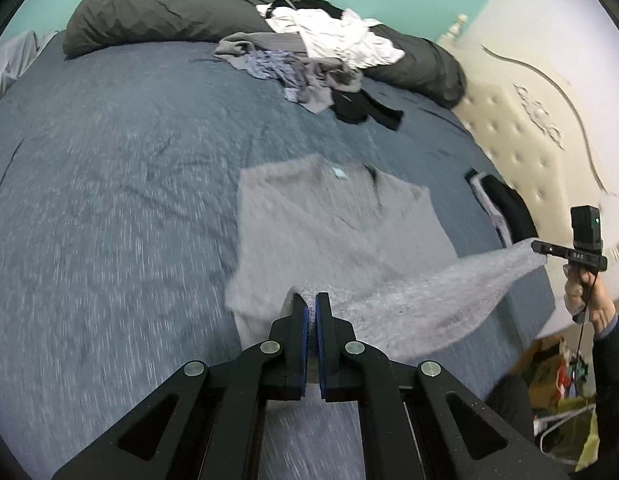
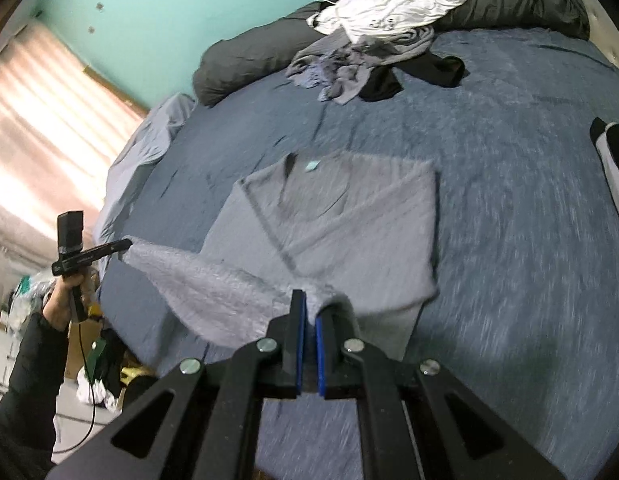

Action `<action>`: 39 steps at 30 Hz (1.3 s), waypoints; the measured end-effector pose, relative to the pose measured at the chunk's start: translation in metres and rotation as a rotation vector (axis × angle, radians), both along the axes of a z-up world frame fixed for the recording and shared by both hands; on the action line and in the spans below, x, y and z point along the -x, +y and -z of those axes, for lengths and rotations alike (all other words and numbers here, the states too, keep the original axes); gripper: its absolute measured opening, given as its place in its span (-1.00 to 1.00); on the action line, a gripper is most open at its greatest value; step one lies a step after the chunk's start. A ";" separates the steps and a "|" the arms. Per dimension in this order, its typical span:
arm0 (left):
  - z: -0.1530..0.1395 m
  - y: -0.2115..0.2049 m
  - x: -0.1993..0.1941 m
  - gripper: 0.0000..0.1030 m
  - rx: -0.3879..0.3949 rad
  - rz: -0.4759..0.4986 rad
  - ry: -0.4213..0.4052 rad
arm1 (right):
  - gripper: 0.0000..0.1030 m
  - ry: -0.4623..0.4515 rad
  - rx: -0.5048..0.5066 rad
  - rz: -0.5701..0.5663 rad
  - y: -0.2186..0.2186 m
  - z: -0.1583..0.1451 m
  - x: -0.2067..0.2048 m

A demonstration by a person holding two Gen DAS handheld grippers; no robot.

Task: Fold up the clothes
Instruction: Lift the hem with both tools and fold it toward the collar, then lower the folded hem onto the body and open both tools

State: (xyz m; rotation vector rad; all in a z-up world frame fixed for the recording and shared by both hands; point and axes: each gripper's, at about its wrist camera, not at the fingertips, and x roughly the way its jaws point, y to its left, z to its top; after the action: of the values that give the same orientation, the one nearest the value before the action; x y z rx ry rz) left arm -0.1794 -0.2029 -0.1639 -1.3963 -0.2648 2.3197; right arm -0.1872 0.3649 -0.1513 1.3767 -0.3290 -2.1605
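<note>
A grey knit V-neck sweater (image 1: 333, 228) lies front up on the blue bed (image 1: 109, 184), its collar pointing toward the pillows. My left gripper (image 1: 311, 300) is shut on the sweater's near hem. My right gripper (image 1: 539, 246) is shut on the other hem corner, off the bed's right edge, and the hem is stretched and lifted between them. In the right wrist view my right gripper (image 2: 311, 300) pinches the sweater (image 2: 341, 216), and my left gripper (image 2: 123, 245) holds the far corner at the left.
A pile of unfolded clothes (image 1: 309, 52), white, grey and black, lies near the dark pillows (image 1: 149, 16). A folded dark garment (image 1: 501, 208) sits at the bed's right edge beside the tufted headboard (image 1: 521, 120). Bags and clutter (image 1: 561, 380) stand on the floor.
</note>
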 end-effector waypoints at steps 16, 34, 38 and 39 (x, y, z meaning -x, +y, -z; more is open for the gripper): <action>0.101 -0.003 0.172 -0.93 -0.051 -0.113 -0.094 | -0.92 -0.072 -0.065 0.113 0.001 0.094 0.170; 0.105 -0.014 0.151 0.18 0.001 -0.253 0.017 | -0.36 0.046 -0.056 0.261 0.004 0.098 0.161; 0.100 0.003 0.130 0.18 0.041 -0.158 0.022 | 0.48 0.077 -0.024 0.295 0.012 0.080 0.148; 0.102 0.008 0.125 0.18 0.051 -0.136 0.020 | 0.48 0.085 -0.026 0.295 0.012 0.077 0.144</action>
State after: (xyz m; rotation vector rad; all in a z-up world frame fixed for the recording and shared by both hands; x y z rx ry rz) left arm -0.3046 -0.1949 -0.2654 -1.4189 -0.3052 2.4652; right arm -0.3310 0.3769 -0.2279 1.3131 -0.4999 -2.4612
